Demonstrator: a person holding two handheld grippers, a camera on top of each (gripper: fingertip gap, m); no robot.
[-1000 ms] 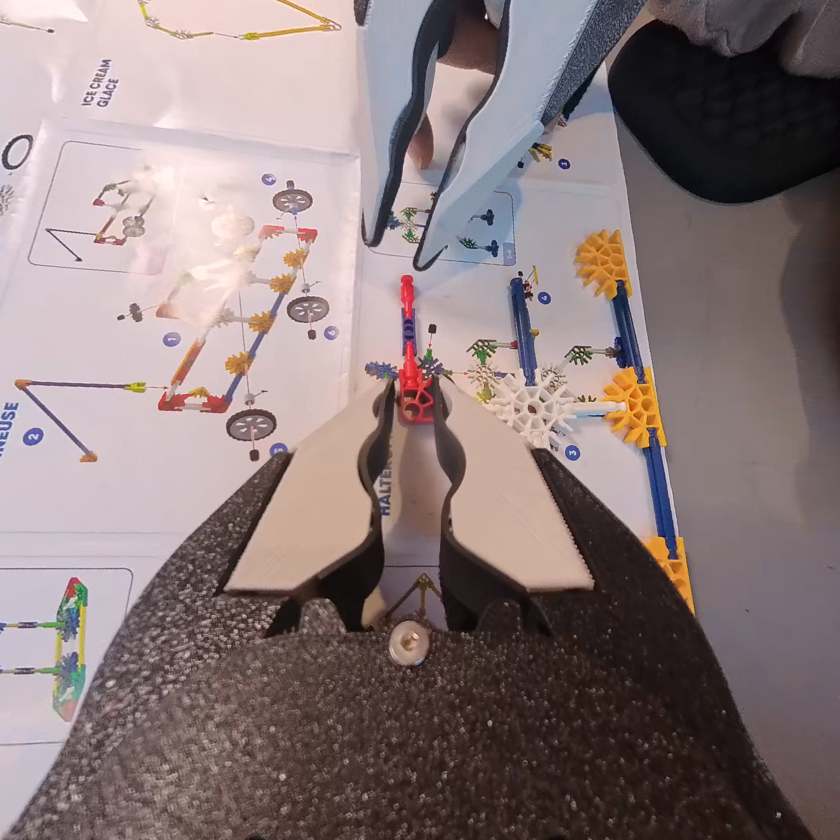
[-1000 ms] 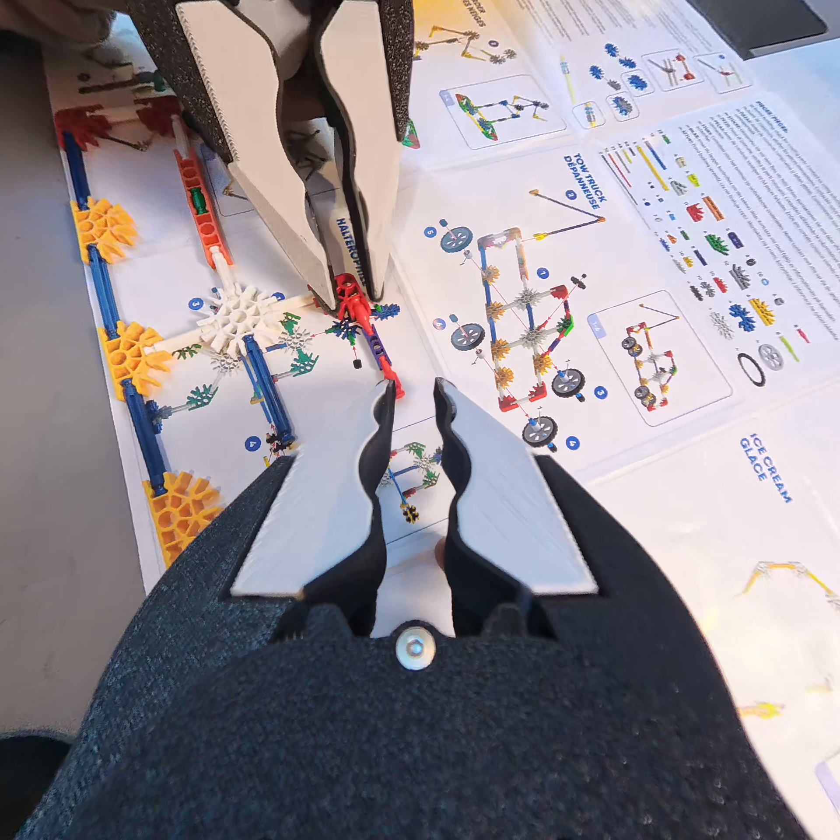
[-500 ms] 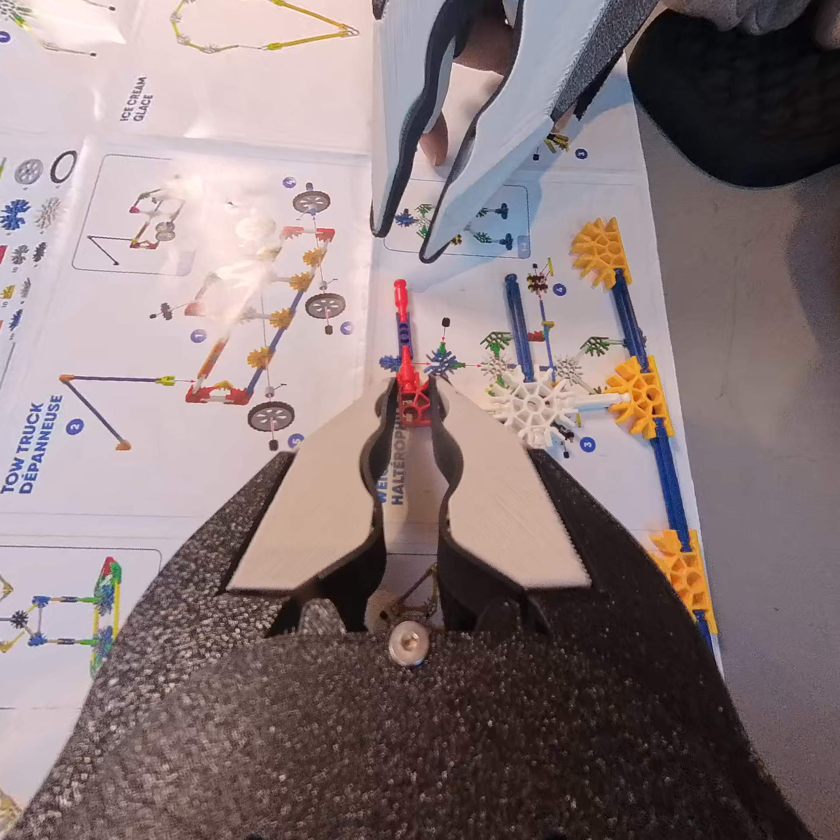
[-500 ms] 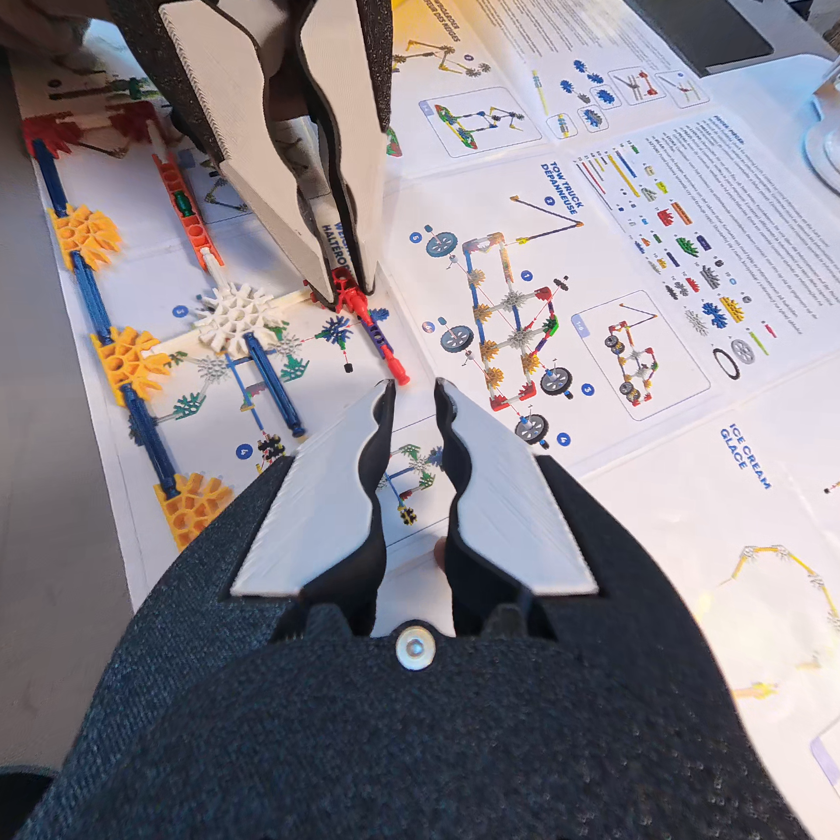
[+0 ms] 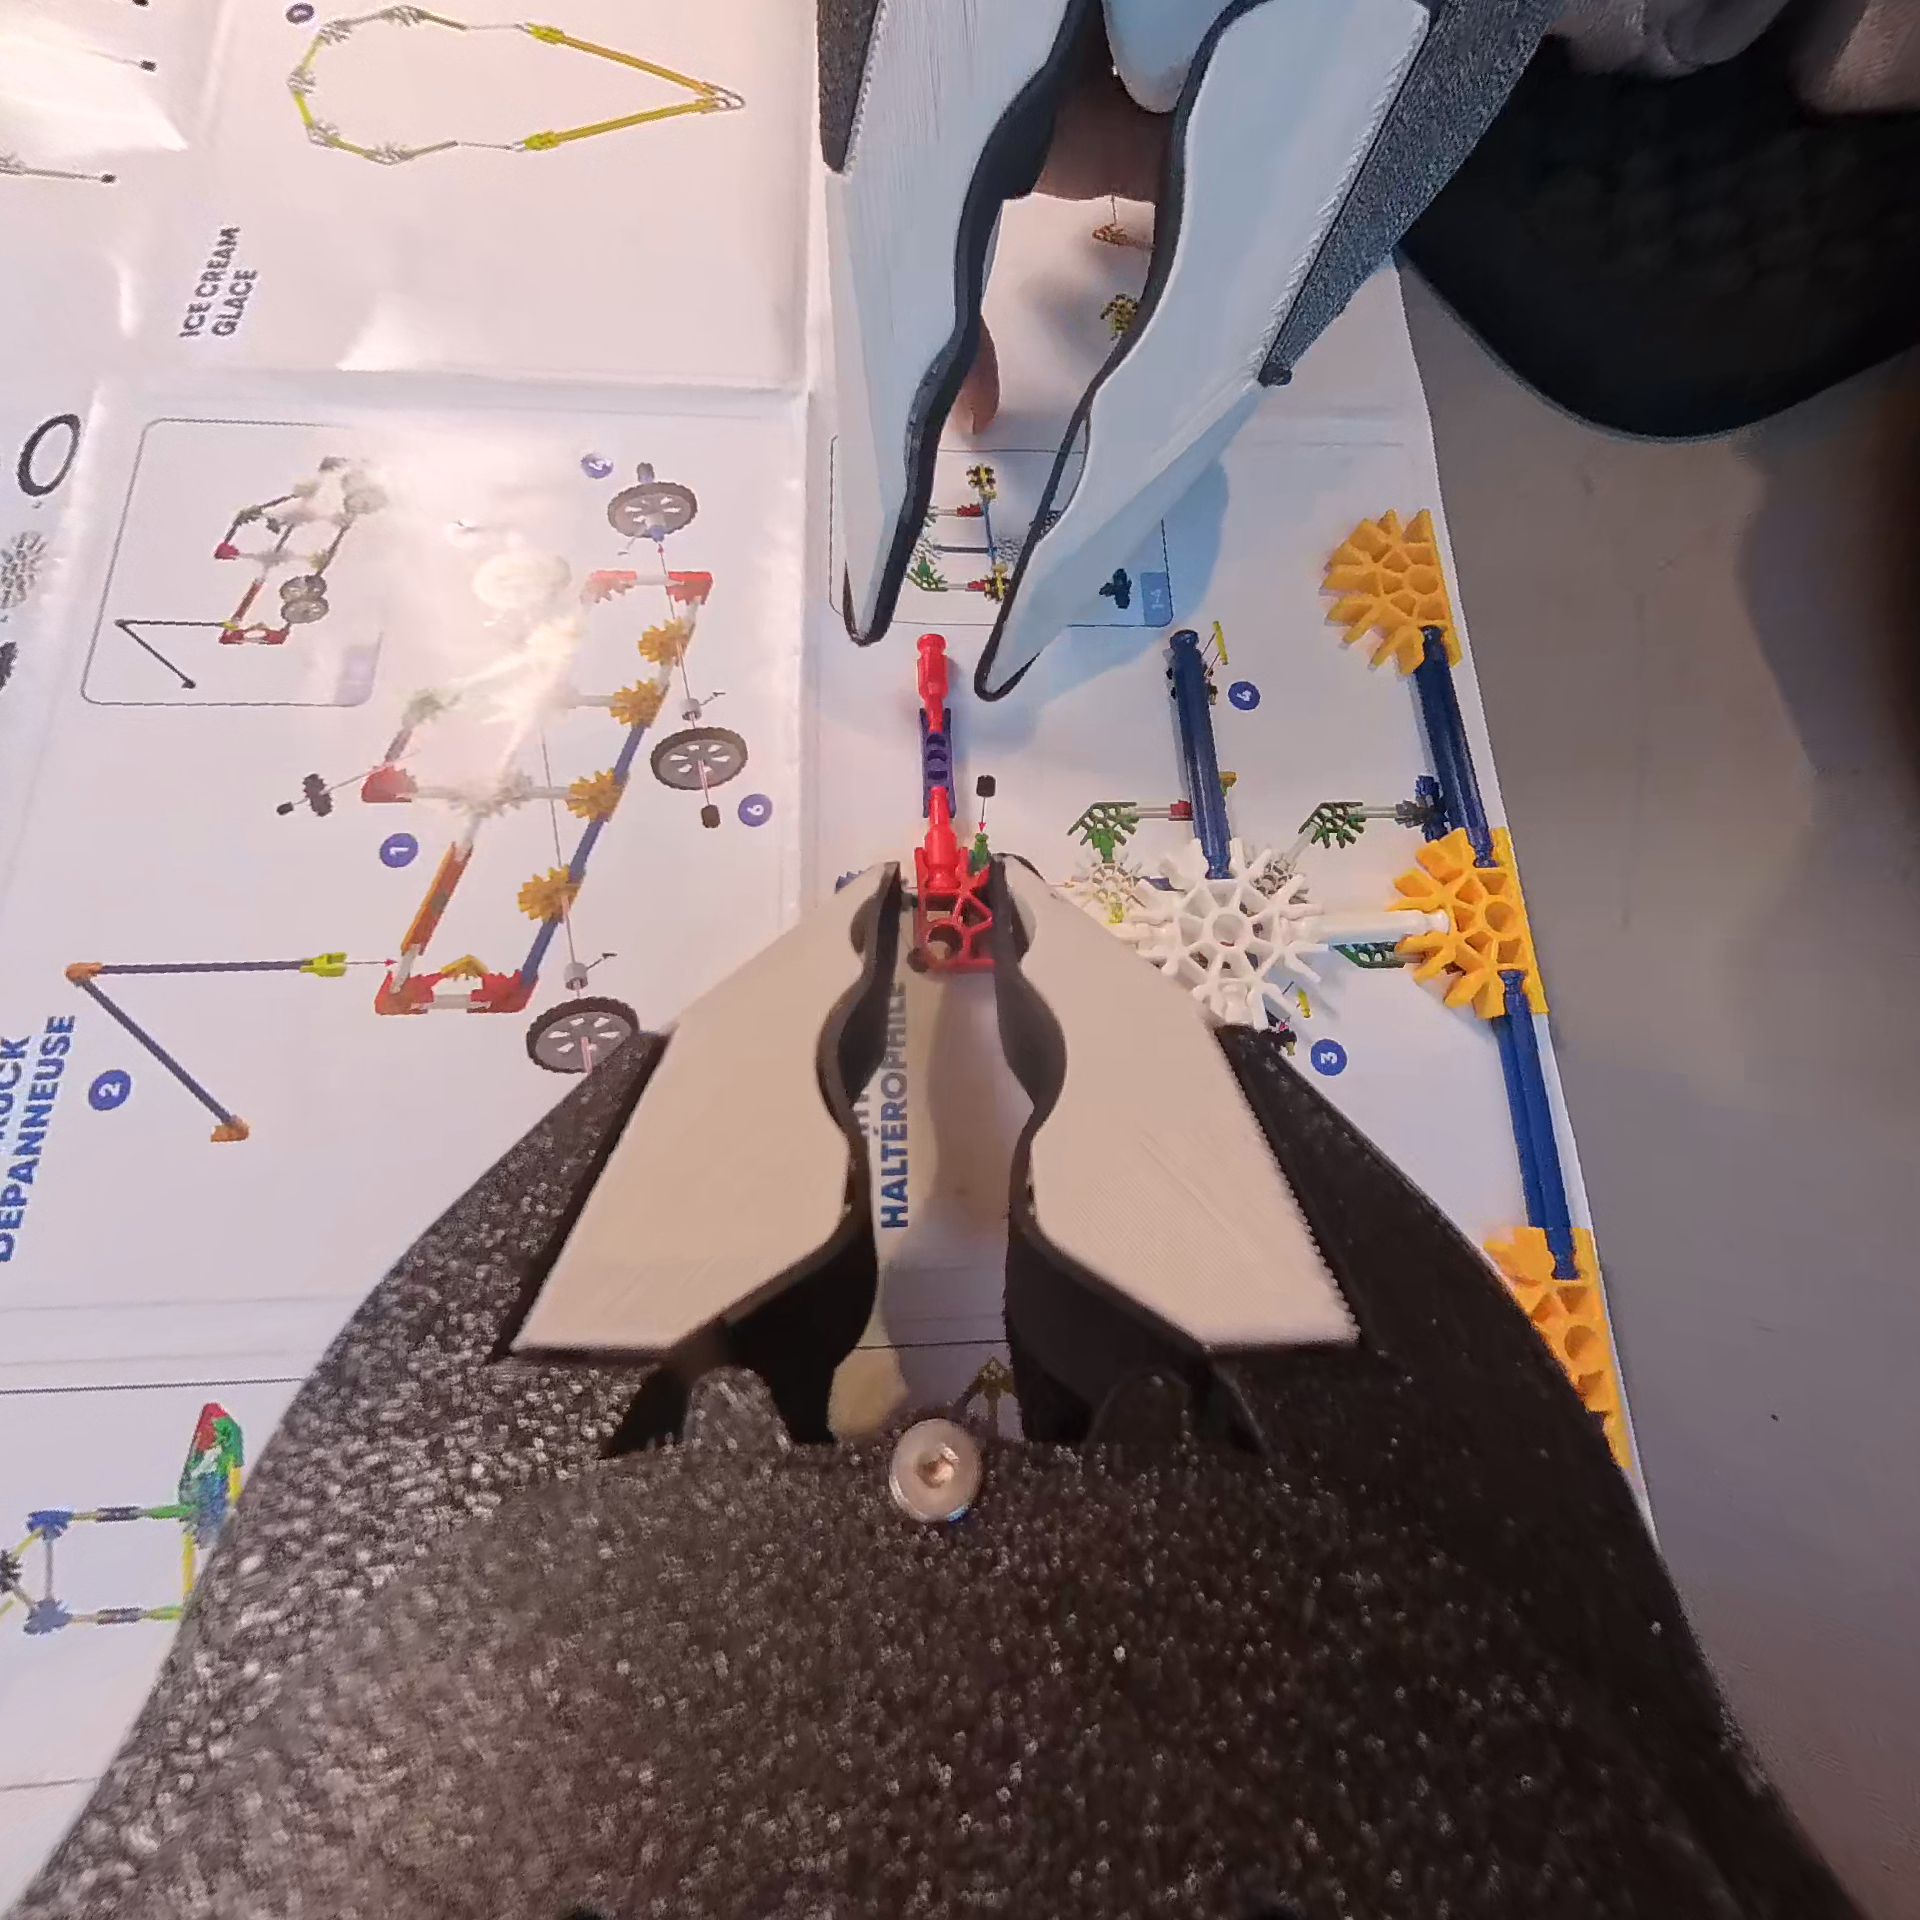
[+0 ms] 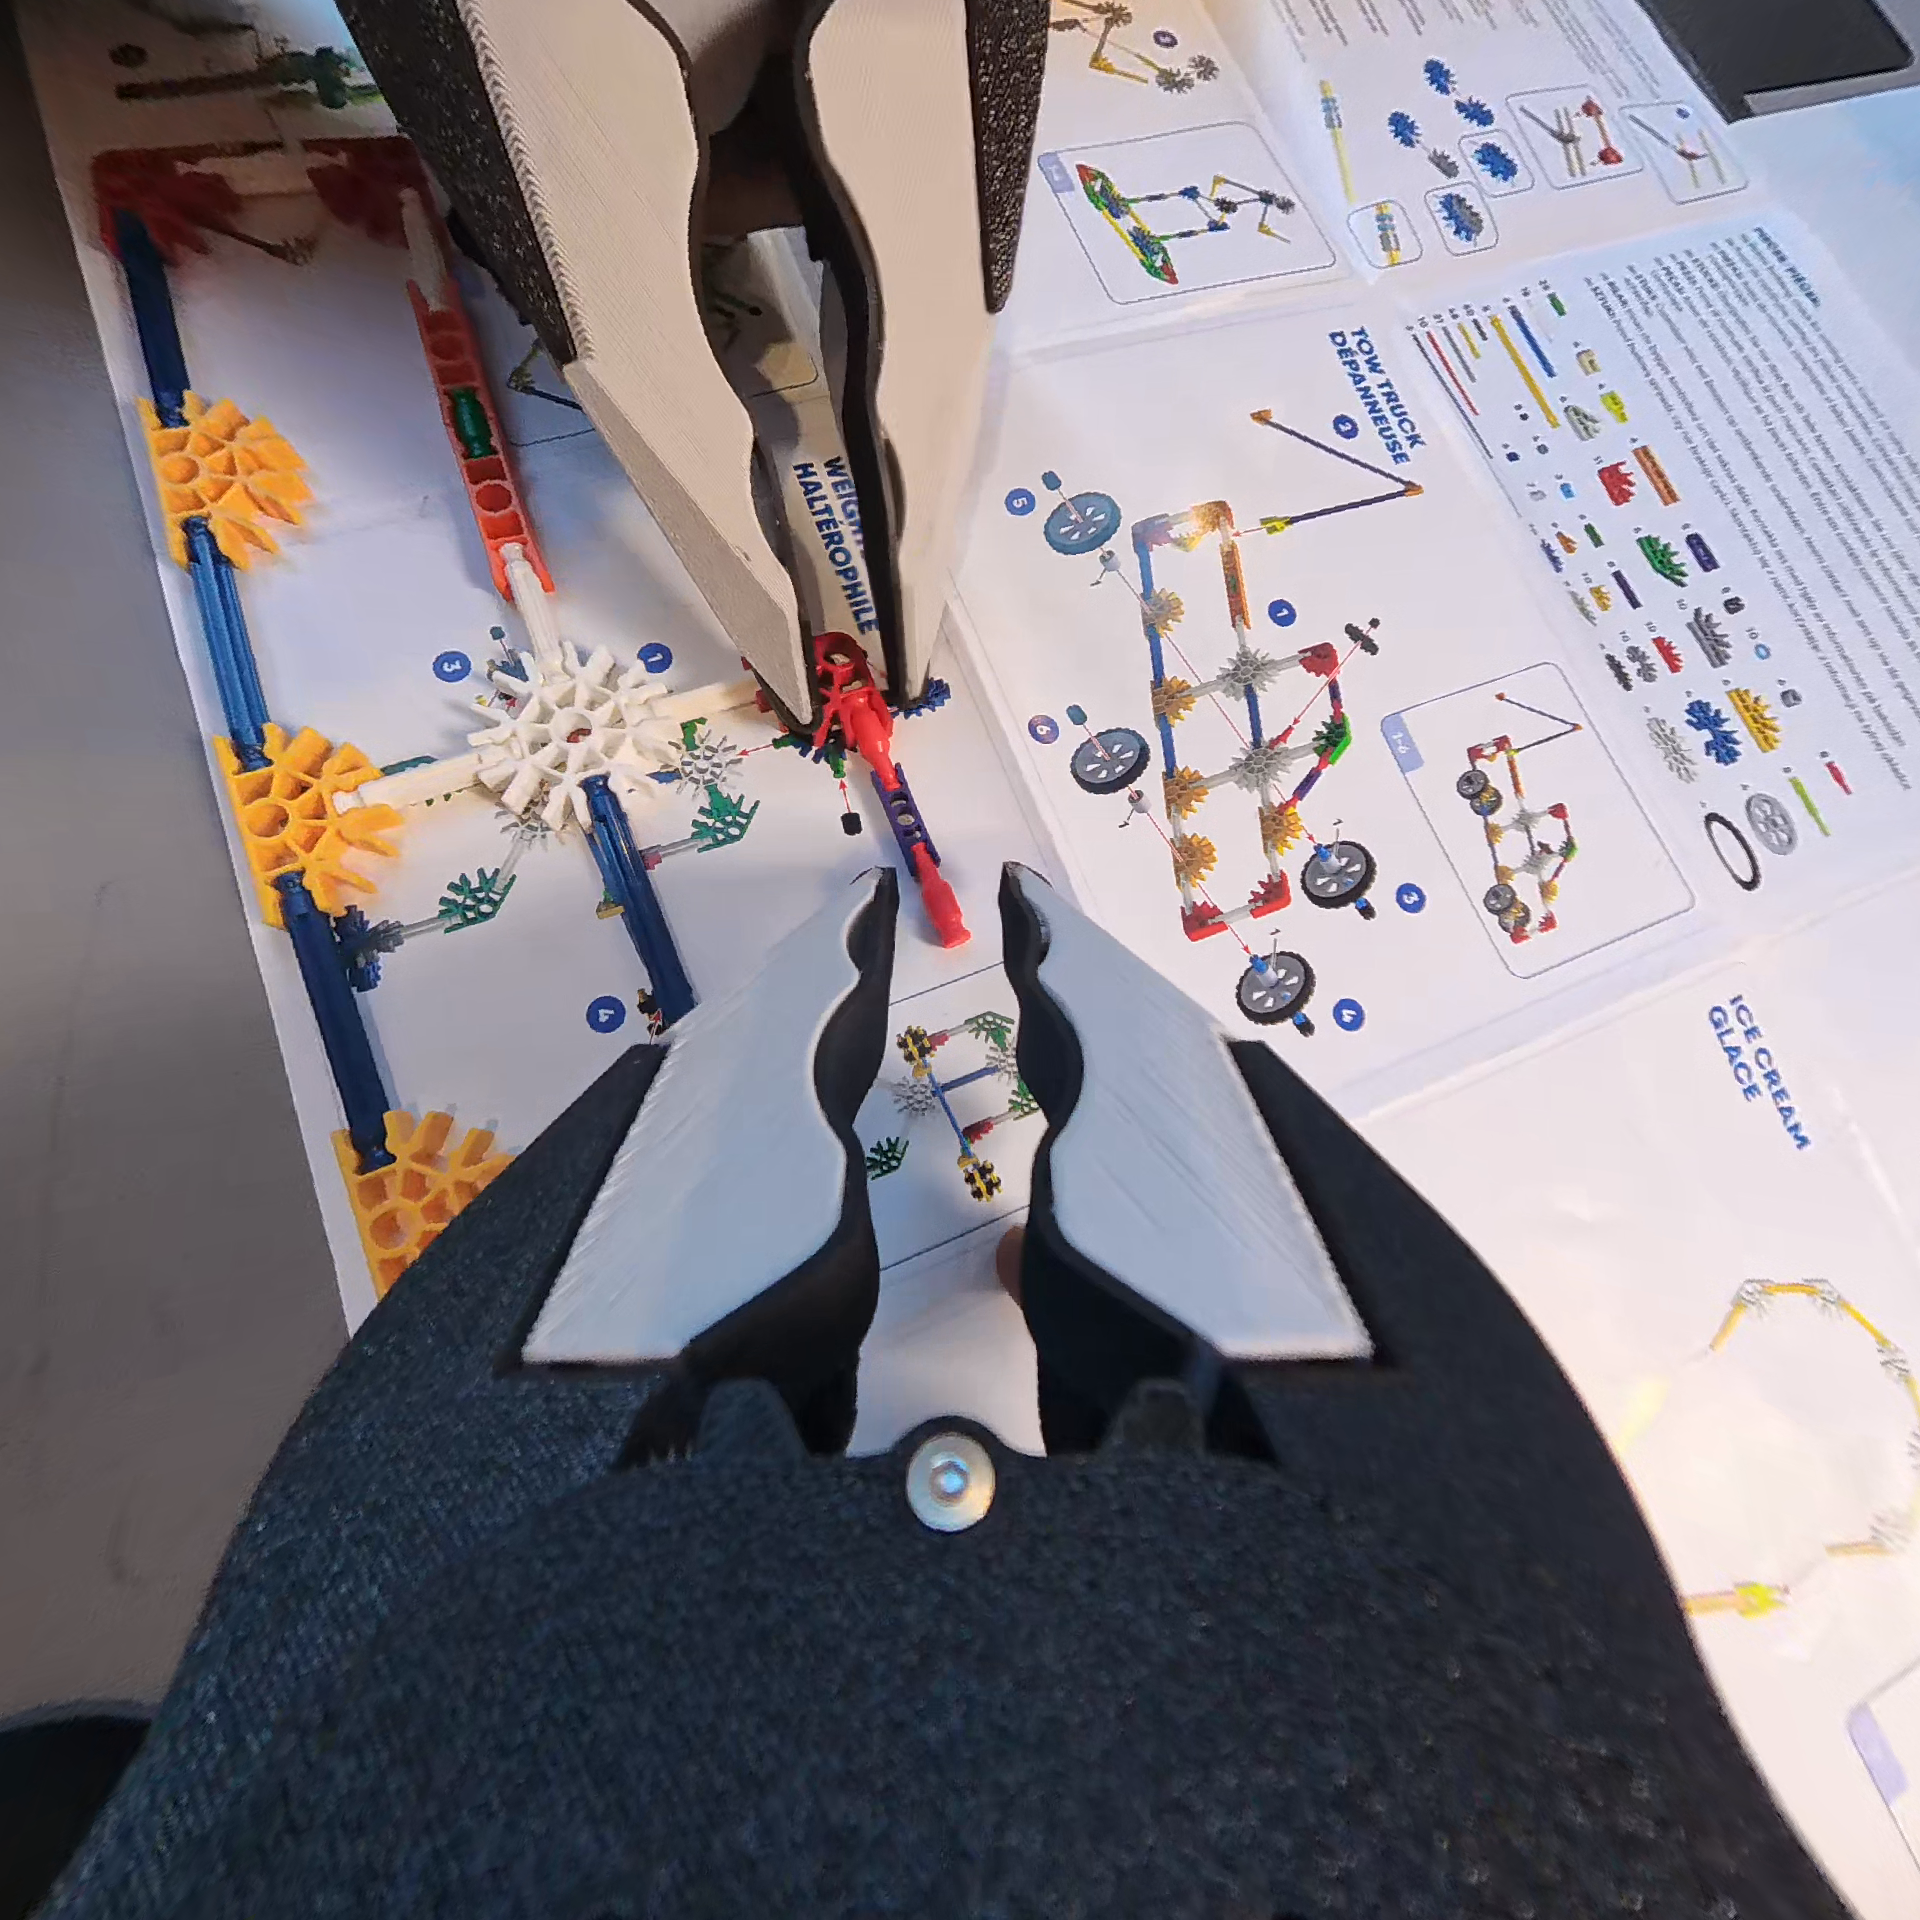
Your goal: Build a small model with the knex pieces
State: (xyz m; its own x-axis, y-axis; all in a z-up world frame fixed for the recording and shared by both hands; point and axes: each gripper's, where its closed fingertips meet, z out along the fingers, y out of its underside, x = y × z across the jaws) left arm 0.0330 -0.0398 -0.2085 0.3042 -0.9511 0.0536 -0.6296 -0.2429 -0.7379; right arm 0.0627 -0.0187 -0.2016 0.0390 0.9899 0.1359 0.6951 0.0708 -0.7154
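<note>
My left gripper (image 5: 945, 883) is shut on a small red connector (image 5: 956, 923) on the instruction sheet (image 5: 468, 312). A red rod (image 5: 932, 665) with a purple clip (image 5: 936, 756) sticks out of the connector, away from me. My right gripper (image 6: 948, 883) is open and faces the left one. The rod's free end (image 6: 948, 923) lies just between its fingertips without touching them. The right gripper also shows in the left wrist view (image 5: 925, 660). The left gripper shows in the right wrist view (image 6: 852, 694) on the connector (image 6: 840, 665).
A flat assembly lies beside the grippers along the sheet's edge: a white snowflake connector (image 5: 1226, 930), yellow connectors (image 5: 1465, 925), blue rods (image 5: 1455, 727) and an orange piece (image 6: 473, 436). Grey table (image 5: 1714, 935) lies past it. A dark object (image 5: 1714, 260) sits at the far corner. One gripper's finger ends stand about 5 cm off the other's.
My right gripper has moved closer, so the rod's free end now sits between its open fingertips. My left gripper keeps its hold on the red connector.
</note>
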